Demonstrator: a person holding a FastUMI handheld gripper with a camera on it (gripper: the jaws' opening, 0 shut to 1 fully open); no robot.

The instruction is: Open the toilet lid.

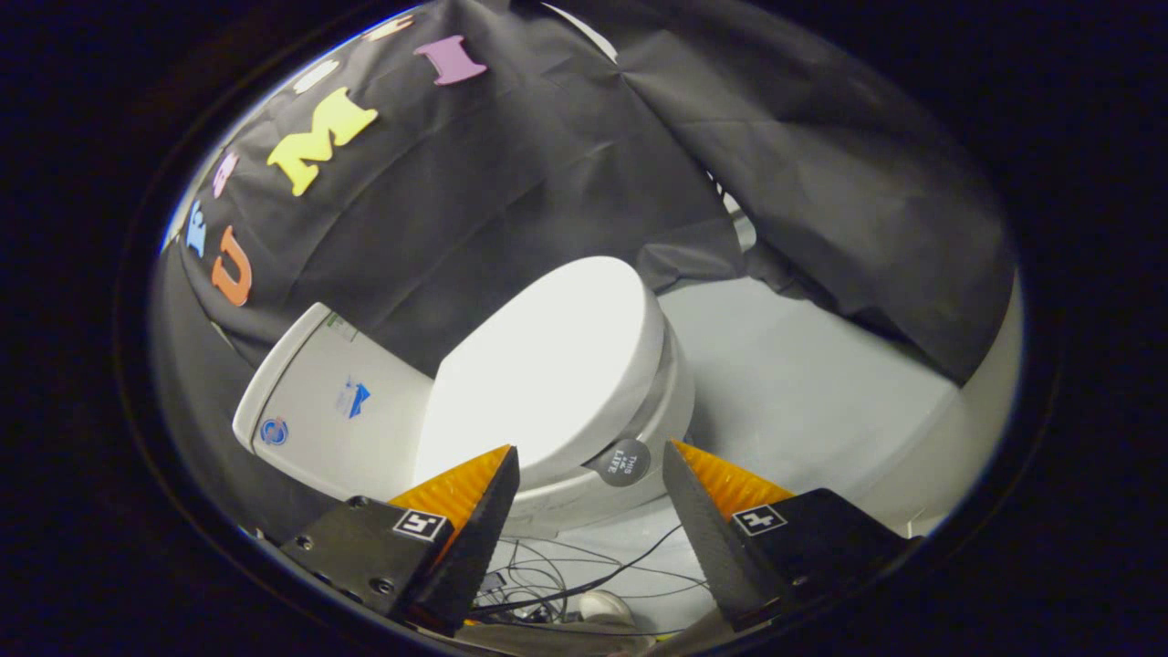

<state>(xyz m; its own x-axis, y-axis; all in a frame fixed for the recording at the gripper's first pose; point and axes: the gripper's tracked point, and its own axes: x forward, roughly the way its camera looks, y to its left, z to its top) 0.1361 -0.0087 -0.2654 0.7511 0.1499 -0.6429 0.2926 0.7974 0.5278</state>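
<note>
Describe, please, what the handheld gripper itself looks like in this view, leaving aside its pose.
The gripper has two wedge-shaped fingers tapering to points, with ribbed inner pads and serrated edges. Each sits on a dark, angular metal mount with visible screws and carries a small square black-and-white marker tag. Thin dark cables trail beneath them.

Light is dim overall, with one hard bright patch: the glossy white plastic toilet lid (547, 365) glares until its surface detail washes out. The draped black cloth wall (566, 173) stays dull and shadowed. Fisheye bending curves the scene strongly toward its rim, where focus softens.
</note>
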